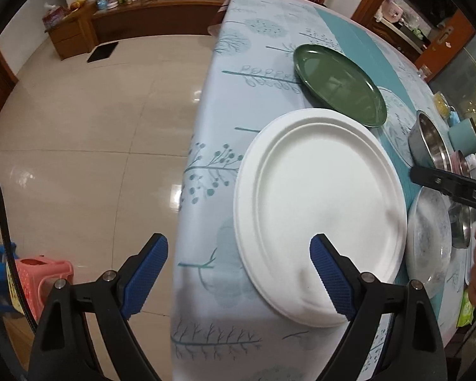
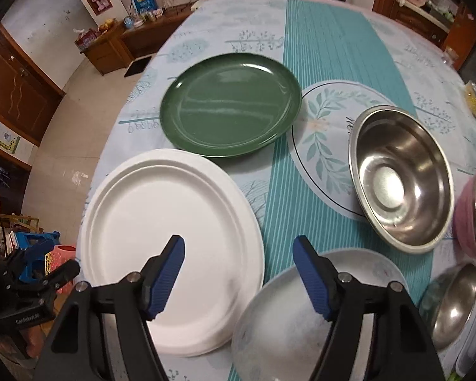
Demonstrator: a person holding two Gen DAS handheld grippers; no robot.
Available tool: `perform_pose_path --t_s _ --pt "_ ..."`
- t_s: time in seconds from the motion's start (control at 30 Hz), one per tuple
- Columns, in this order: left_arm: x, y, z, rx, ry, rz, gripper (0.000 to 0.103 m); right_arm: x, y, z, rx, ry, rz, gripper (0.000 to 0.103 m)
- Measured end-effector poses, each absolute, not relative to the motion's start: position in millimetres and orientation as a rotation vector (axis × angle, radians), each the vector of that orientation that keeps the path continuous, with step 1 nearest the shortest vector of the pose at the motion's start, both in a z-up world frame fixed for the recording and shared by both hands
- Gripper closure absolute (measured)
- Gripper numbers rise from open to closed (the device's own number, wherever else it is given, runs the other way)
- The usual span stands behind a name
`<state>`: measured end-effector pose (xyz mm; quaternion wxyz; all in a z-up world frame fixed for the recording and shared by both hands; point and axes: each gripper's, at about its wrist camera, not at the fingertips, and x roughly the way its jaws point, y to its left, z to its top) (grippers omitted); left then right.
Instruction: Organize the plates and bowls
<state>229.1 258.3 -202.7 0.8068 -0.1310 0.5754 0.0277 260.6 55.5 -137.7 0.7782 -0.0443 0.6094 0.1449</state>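
Both grippers point down over the worktop's [image 2: 327, 47] near edge, holding nothing. The left gripper [image 1: 239, 254] has its fingers wide apart beside the round white paper plate [image 2: 171, 216]; the right gripper [image 2: 239, 254], fingers apart, straddles the gap between that plate and a pale patterned bowl [image 2: 279, 324]. Farther in lie a glossy green plate [image 2: 230, 104] and a stainless steel bowl [image 2: 401, 176].

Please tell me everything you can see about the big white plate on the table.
The white plate is large, round and matte, like moulded paper or pulp, with a ridged rim and a flat, empty well. It lies flat, right side up, near the table edge on the patterned tablecloth. The green plate lies just behind it; whether their rims touch is unclear. No gripper touches it.
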Motion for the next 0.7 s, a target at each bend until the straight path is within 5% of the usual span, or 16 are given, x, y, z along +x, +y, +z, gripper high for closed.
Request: perform_pose_path --t_s 0.07,0.17,0.37,0.53,0.7 --pt "235 256 -205 -0.278 1.236 0.044 0.015 266 56 -145 -0.109 1.339 0.306 0.037" --pt "235 256 -209 -0.298 1.271 -0.004 0.035 273 53 -155 -0.108 1.384 0.314 0.042" --pt "239 254 -219 -0.362 1.32 -0.063 0.041 277 51 -177 -0.099 1.468 0.336 0.061" --pt "240 254 -228 -0.392 1.37 -0.093 0.06 275 54 -188 -0.094 1.508 0.361 0.079" --pt "235 260 -227 -0.381 1.368 -0.045 0.082 267 59 -184 -0.115 1.481 0.355 0.08"
